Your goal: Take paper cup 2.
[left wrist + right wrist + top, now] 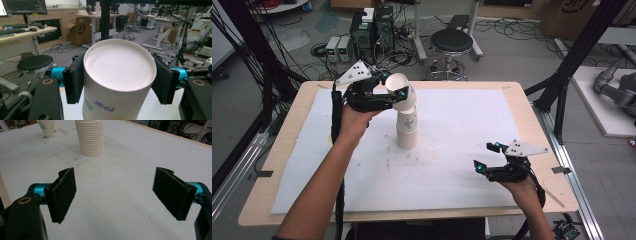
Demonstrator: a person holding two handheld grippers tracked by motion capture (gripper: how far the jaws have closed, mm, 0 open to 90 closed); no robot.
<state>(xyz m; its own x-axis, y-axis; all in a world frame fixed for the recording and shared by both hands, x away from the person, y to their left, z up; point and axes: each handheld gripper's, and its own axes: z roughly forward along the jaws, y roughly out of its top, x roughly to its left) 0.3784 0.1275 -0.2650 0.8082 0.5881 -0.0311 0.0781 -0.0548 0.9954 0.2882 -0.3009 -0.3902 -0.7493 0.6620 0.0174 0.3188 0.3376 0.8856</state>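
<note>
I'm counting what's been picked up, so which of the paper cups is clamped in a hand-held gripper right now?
The top cup, tilted above the cup stack. The left hand-held gripper squeezes its sides near the rim; the stacked cups stand upright and untouched.

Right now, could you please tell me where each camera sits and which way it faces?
High view: above the person's side, looking forward and down on the table; both forearms, left gripper on a cup, right gripper open.
Left gripper view: on the left gripper, facing out to the room; its pads clamp the cup.
Right gripper view: low over the table, facing the cup stack; open jaws.
Shared: the high view also shows the cup stack.
</note>
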